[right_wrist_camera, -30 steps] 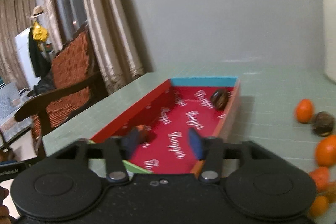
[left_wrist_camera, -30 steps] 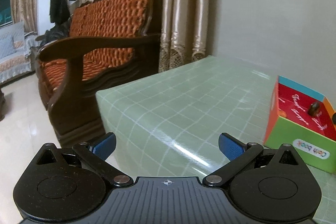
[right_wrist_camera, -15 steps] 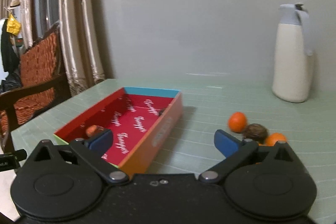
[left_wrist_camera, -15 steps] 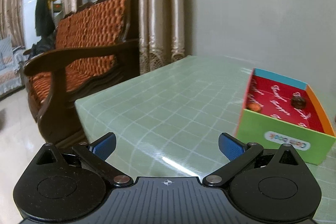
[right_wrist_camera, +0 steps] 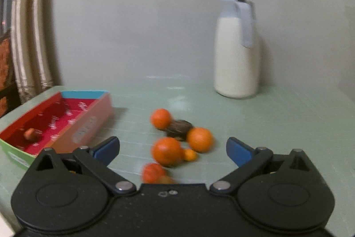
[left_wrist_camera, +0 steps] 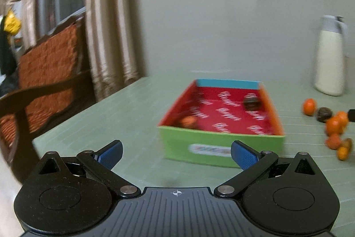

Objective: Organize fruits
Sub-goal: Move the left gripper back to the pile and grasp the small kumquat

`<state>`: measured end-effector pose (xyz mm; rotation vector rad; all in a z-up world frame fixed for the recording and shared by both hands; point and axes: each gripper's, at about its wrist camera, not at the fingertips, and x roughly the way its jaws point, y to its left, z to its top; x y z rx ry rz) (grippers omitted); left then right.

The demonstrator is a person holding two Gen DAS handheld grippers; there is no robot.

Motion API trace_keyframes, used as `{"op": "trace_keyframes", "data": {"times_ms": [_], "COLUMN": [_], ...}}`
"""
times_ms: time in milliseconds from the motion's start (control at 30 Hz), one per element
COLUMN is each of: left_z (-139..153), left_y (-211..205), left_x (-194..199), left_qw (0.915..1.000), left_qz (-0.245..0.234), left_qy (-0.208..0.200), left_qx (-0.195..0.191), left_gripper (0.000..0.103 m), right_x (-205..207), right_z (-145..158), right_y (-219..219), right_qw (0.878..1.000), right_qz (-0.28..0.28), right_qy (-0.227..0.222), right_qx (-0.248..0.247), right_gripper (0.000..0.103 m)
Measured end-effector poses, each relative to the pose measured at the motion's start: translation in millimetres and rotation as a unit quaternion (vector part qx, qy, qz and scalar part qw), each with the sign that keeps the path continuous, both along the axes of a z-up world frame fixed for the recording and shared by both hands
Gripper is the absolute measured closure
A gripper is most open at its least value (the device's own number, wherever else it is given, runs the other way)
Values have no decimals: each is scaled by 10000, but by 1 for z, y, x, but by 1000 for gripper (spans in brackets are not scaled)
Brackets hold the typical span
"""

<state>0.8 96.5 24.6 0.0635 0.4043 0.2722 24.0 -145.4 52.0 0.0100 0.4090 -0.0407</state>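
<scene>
Right wrist: both tongs (right_wrist_camera: 172,148) (left_wrist_camera: 176,152) gape wide, empty; blurred, seemingly oranges (right_wrist_camera: 166,151) ahead.

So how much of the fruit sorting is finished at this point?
Early days, it seems. Done: two pieces lie in the box, an orange fruit and a dark fruit. In hand: nothing; the right claw is open, facing the loose pile on the table, and the left claw is open too. Left: about six pieces, mostly orange, one dark.
</scene>
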Motion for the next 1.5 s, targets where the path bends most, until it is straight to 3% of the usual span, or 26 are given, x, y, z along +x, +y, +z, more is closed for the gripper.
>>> {"op": "trace_keyframes", "data": {"times_ms": [167,367,833,900,967,1133,1233,1500], "left_z": [2,2,-13,-16,-20,-27,-29,-36], "left_y": [-37,-82,-167,-176,-183,-188,-189,-190], "left_x": [8,19,36,37,40,48,52,58], "left_qw": [9981,9920,9759,9741,9717,9704,9687,9676], "left_qz": [-606,-1251,-2116,-2184,-2259,-2272,-2320,-2346], "left_qy": [-3,59,476,499,616,800,879,929], "left_qx": [80,185,258,321,320,178,101,-19], "left_gripper": [0,0,1,10,28,34,53,55], "right_x": [-11,-28,-67,-71,-76,-83,-83,-82], "right_z": [-4,-4,-10,-11,-12,-12,-13,-15], "right_y": [-32,-66,-130,-136,-142,-153,-157,-157], "right_qw": [9993,9959,9855,9847,9839,9809,9784,9789], "right_qz": [-249,-882,-1574,-1606,-1644,-1746,-1803,-1773], "right_qy": [99,-68,-216,-221,-247,-295,-289,-259], "right_qx": [266,174,602,635,658,807,967,987], "right_gripper": [0,0,0,0,0,0,0,0]}}
